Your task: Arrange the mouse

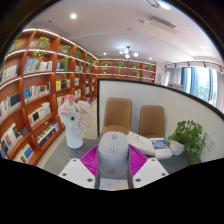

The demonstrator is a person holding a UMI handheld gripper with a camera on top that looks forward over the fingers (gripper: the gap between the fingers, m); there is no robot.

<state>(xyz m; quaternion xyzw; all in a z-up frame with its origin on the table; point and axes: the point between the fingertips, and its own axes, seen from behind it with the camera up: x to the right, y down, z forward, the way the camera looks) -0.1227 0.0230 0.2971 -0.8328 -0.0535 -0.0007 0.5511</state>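
A grey computer mouse (113, 153) sits between my two fingers, its length pointing away from me. The magenta pads (91, 157) press on its left and right sides, so my gripper (113, 160) is shut on it. The mouse is held up in the air, well above the white desk (140, 143) that shows beyond the fingers. Its underside and rear end are hidden by the gripper body.
A white vase with pale flowers (72, 122) stands on the desk to the left. A potted green plant (189, 137) stands to the right, with a small blue-and-white item (160, 145) near it. Two tan chairs (118, 113) and bookshelves (35, 90) lie beyond.
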